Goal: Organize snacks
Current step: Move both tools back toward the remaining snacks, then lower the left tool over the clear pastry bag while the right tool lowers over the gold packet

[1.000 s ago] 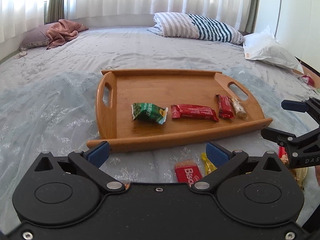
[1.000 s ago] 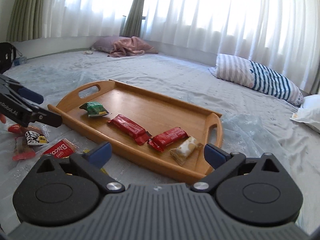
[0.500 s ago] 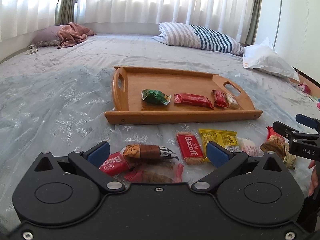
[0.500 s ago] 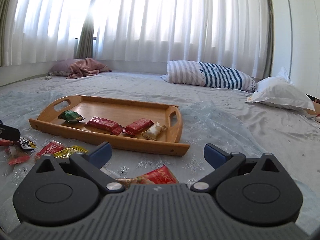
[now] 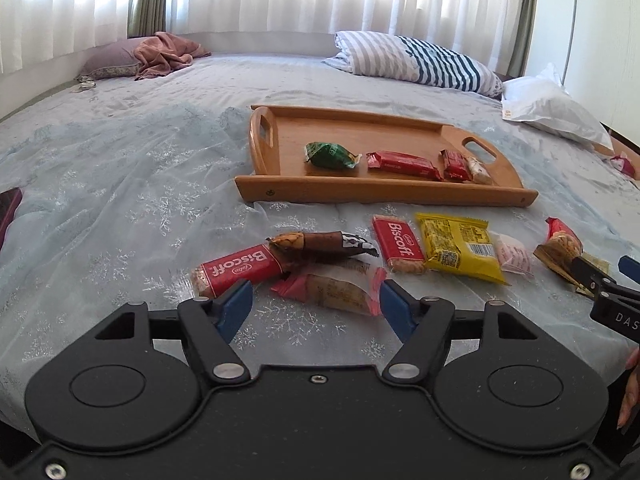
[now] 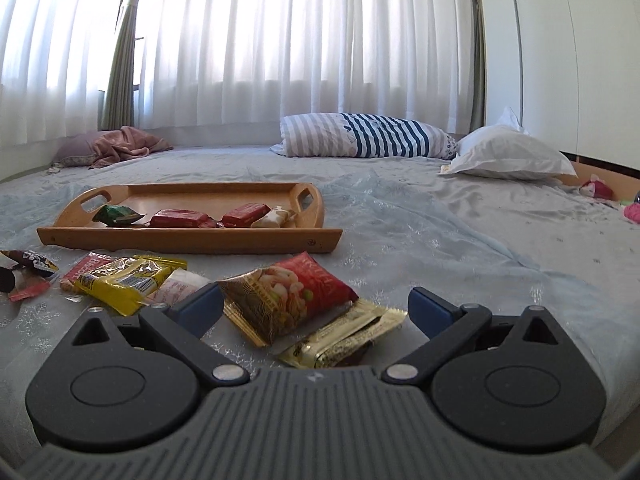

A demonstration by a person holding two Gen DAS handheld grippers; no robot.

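Observation:
A wooden tray [image 5: 380,194] [image 6: 188,236] on the bed holds a green packet [image 5: 330,155], two red bars and a beige sweet. Loose snacks lie in front of it: two red Biscoff packs [image 5: 236,270], a brown wrapped cone [image 5: 320,242], a yellow packet [image 5: 460,246] and a pink-ended wafer [image 5: 328,290]. My left gripper [image 5: 316,308] is low over the wafer. Its jaws are closing with the wafer between them, and the pads are not pressing on it. My right gripper [image 6: 316,308] [image 5: 608,276] stands open around a red nut packet [image 6: 288,296] and a gold packet [image 6: 344,336].
A striped pillow [image 5: 416,62] and a white pillow [image 5: 552,108] lie at the back right. A pink cloth on a pillow [image 5: 160,54] is at the back left. A dark red object [image 5: 8,208] sits at the left edge. A person's fingers [image 5: 630,392] show at the right.
Both grippers drew back from the tray and sank toward the loose snacks. The left jaws narrowed around the wafer. The right view swung level, with the nut packet now between its fingers.

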